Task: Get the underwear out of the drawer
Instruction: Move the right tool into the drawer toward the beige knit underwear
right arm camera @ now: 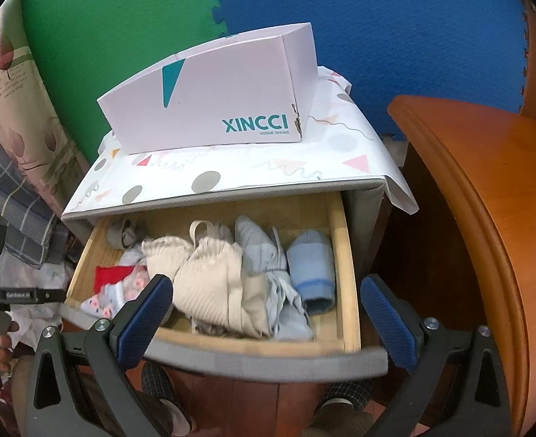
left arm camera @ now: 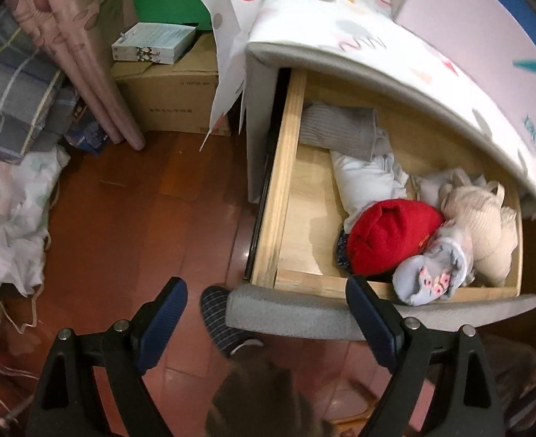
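The wooden drawer (right arm camera: 346,255) of a small grey cabinet stands pulled out and is packed with rolled clothes. A cream ribbed piece (right arm camera: 209,284) lies in the middle, with grey cloth (right arm camera: 264,255) and a pale blue roll (right arm camera: 313,266) to its right, and a red piece (right arm camera: 109,275) and a floral piece (right arm camera: 104,304) to its left. My right gripper (right arm camera: 268,313) is open, hovering over the drawer's front edge above the cream piece. In the left wrist view my left gripper (left arm camera: 266,309) is open at the drawer's front left corner (left arm camera: 264,276), beside the red piece (left arm camera: 391,235) and floral piece (left arm camera: 428,280).
A pink shoe box (right arm camera: 209,105) sits on the patterned cloth (right arm camera: 231,171) over the cabinet top. An orange wooden table (right arm camera: 486,200) stands close on the right. Cardboard boxes (left arm camera: 173,98), folded blankets (left arm camera: 12,83) and a bag (left arm camera: 9,211) lie left on the red floor (left arm camera: 140,225). A person's slippered foot (left arm camera: 216,320) is below.
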`<state>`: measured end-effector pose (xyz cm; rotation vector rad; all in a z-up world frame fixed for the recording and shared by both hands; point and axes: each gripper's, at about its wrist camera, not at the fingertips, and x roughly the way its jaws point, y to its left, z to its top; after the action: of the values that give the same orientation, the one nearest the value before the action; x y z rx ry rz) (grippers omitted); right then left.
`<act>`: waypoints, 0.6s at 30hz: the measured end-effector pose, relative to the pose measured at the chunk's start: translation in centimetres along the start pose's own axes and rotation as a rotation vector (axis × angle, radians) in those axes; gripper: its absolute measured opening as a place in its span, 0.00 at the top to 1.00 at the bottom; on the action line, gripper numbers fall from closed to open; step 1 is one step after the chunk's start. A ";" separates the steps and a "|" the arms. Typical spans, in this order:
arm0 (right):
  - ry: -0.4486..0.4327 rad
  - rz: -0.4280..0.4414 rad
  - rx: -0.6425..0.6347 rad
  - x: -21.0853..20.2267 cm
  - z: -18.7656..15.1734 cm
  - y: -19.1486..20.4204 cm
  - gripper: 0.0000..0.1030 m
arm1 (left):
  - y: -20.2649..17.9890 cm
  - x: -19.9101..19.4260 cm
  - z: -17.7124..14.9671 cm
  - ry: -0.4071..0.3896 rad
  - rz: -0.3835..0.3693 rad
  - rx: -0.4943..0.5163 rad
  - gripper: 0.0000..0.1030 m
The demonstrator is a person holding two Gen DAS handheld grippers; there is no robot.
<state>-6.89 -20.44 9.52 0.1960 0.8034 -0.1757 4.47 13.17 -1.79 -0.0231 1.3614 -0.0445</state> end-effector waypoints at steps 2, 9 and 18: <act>0.008 0.000 -0.006 0.1 0.0 0.2 0.01 | -0.1 -0.1 -0.4 0.014 0.025 0.022 0.11; 0.042 0.001 -0.046 0.8 -0.2 0.9 0.01 | -0.4 -0.3 -1.7 0.035 0.064 0.080 0.11; 0.116 0.029 -0.120 2.0 -0.6 2.4 0.01 | -0.2 -0.4 -2.1 0.034 0.047 0.085 0.11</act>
<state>-5.35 -18.11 7.91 0.1054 0.9232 -0.0889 2.32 13.01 -1.84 0.0815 1.3925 -0.0630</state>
